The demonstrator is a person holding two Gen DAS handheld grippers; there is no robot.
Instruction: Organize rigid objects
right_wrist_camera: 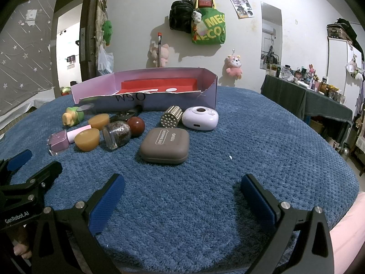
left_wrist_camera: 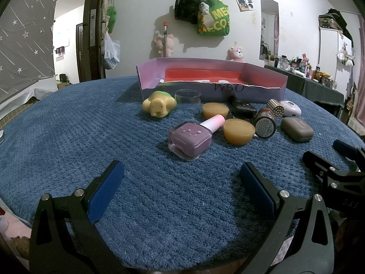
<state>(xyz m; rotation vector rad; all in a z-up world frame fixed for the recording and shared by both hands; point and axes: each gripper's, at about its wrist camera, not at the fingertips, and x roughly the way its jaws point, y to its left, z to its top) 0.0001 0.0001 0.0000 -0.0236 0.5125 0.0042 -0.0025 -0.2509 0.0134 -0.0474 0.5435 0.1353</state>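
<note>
On the blue plush cloth (left_wrist_camera: 91, 125) ahead of you, the rigid items lie clustered just in front of the shallow lilac cardboard box with a red lining (left_wrist_camera: 212, 77), which stands at the far side and holds none of them that you can see. Your left gripper (left_wrist_camera: 182, 191) hovers low over the near cloth with its blue-padded fingers spread wide and nothing between them. Your right gripper (right_wrist_camera: 182, 203) sits just to its right, equally wide and empty.

Nearest your left gripper lies the purple square nail-polish bottle with a pale pink cap (left_wrist_camera: 191, 137), on its side. Two amber half-dome pieces (left_wrist_camera: 238, 131) lie right of it and beyond it. Farther left sits the yellow and green rubber turtle toy (left_wrist_camera: 159, 105), with a clear round plastic cup (left_wrist_camera: 188, 98) just beside it.

Nearest your right gripper rests the grey-brown rounded eyeshadow case (right_wrist_camera: 165, 146). Left of it lies a glitter-filled glass bottle with a dark red ball cap (right_wrist_camera: 123, 131). Beyond the case, close to the box, are a studded metallic cylinder (right_wrist_camera: 171, 116) and a white oval gadget (right_wrist_camera: 200, 117), touching or nearly so.
</note>
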